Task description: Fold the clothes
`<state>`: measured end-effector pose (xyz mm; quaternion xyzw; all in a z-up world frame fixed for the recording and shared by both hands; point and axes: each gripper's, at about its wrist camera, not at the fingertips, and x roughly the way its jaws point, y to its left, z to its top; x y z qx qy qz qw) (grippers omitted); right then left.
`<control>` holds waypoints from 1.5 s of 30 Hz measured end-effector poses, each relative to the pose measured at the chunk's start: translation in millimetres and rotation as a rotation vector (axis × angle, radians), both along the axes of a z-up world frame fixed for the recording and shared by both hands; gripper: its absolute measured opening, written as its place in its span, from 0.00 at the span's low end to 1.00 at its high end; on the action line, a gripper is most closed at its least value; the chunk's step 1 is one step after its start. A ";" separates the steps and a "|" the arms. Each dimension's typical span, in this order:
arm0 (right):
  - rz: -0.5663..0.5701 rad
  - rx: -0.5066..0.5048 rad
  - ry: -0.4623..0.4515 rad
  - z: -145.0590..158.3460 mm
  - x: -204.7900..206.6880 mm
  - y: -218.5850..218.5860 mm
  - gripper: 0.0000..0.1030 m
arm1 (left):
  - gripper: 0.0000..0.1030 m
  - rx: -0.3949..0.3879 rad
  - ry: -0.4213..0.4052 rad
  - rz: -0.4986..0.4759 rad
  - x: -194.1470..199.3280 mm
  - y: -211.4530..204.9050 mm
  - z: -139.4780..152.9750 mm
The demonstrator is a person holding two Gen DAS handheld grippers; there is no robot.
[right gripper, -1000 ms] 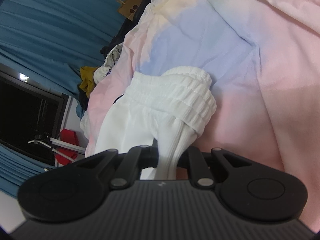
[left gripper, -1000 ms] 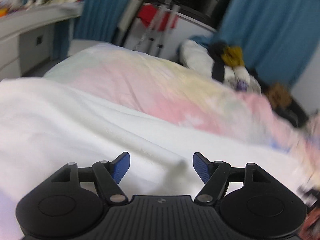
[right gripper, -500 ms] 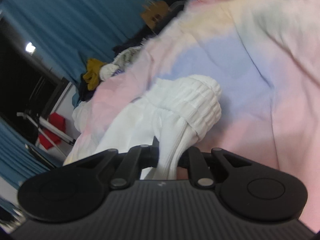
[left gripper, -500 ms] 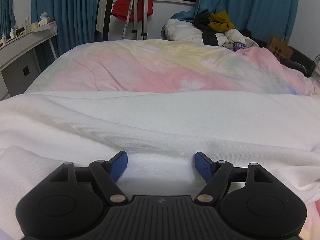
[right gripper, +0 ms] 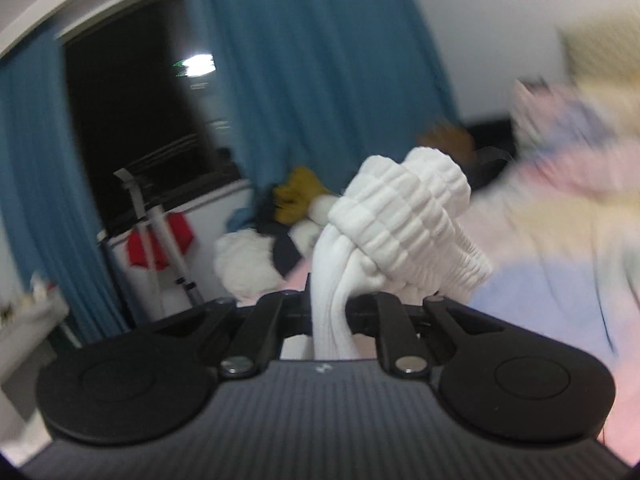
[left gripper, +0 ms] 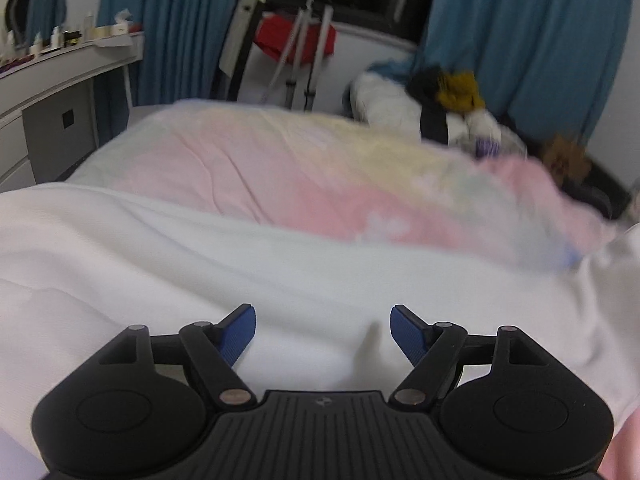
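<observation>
A white garment [left gripper: 200,272] lies spread across the near part of the bed in the left wrist view. My left gripper [left gripper: 322,330] is open just above it, blue pads apart, holding nothing. In the right wrist view my right gripper [right gripper: 329,312] is shut on the same white garment's ribbed elastic end [right gripper: 404,224], which bunches up in front of the jaws and is lifted off the bed. The view is blurred by motion.
The bed has a pastel pink, yellow and blue cover [left gripper: 320,176]. A pile of other clothes [left gripper: 432,108] lies at its far right corner. A white desk [left gripper: 52,80] stands left. Blue curtains [left gripper: 528,40], a dark window and a white rack with a red item [left gripper: 296,44] stand behind.
My right gripper has lifted and tilted up with the ribbed end, from facing the bed cover to facing the curtains. My left gripper stayed open over the white cloth and swung slightly.
</observation>
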<state>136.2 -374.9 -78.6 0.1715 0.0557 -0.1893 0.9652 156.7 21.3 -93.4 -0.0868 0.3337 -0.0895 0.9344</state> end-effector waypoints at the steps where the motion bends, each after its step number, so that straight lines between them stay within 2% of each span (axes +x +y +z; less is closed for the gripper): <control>1: 0.029 -0.056 -0.006 6.9 4.0 18.3 0.12 | 0.74 -0.028 -0.020 0.015 -2.6 6.2 7.5; 5: 0.166 -0.229 -0.015 24.5 16.4 90.9 0.12 | 0.74 -0.163 -0.101 0.099 -14.4 43.5 40.9; 7: 0.241 -0.310 -0.008 21.3 20.6 131.7 0.12 | 0.74 -0.247 -0.119 0.139 -18.6 63.0 51.4; 9: 0.321 -0.400 0.009 5.8 22.0 170.9 0.12 | 0.74 -0.307 -0.133 0.169 -22.1 79.8 58.2; 12: 0.447 -0.520 0.087 -34.1 22.5 220.2 0.12 | 0.74 -0.346 -0.131 0.164 -25.3 95.7 62.3; 14: 0.550 -0.593 0.179 -70.8 22.0 247.3 0.12 | 0.74 -0.367 -0.117 0.161 -24.5 103.0 60.2; 17: 0.661 -0.700 0.336 -122.0 19.0 271.0 0.12 | 0.74 -0.386 -0.090 0.154 -22.7 109.9 55.1; 18: 0.664 -0.729 0.349 -131.0 16.6 273.2 0.12 | 0.74 -0.384 -0.078 0.148 -21.9 110.2 53.3; 21: 0.647 -0.670 0.329 -122.6 12.9 265.8 0.12 | 0.74 -0.378 -0.056 0.127 -21.6 107.2 48.4; 24: 0.637 -0.698 0.260 -105.6 1.3 268.0 0.12 | 0.74 -0.361 -0.054 0.080 -22.2 98.2 47.1; 26: 0.677 -0.677 0.251 -103.1 -4.8 268.3 0.12 | 0.74 -0.349 -0.053 0.054 -24.0 89.8 44.6; 30: 0.727 -0.620 0.348 -124.6 -0.1 274.0 0.12 | 0.74 -0.304 -0.024 0.014 -23.6 72.3 33.1; 34: 0.747 -0.623 0.343 -120.6 1.2 271.0 0.14 | 0.74 -0.252 0.011 -0.017 -19.7 54.8 18.6; 39: 0.754 -0.525 0.348 -115.4 -1.0 261.0 0.18 | 0.74 -0.185 0.049 -0.045 -11.2 37.7 1.0; 41: 0.750 -0.504 0.366 -111.2 -1.8 257.3 0.23 | 0.74 -0.164 0.060 -0.056 -8.0 33.7 -3.1; 42: 0.747 -0.493 0.374 -109.2 -2.0 255.1 0.29 | 0.74 -0.162 0.059 -0.063 -7.8 32.6 -3.6; 44: 0.747 -0.447 0.388 -105.7 -8.8 250.1 0.44 | 0.74 -0.165 0.055 -0.075 -8.4 31.0 -4.2; 45: 0.747 -0.423 0.395 -103.9 -12.3 247.6 0.60 | 0.74 -0.173 0.054 -0.081 -9.0 30.8 -4.4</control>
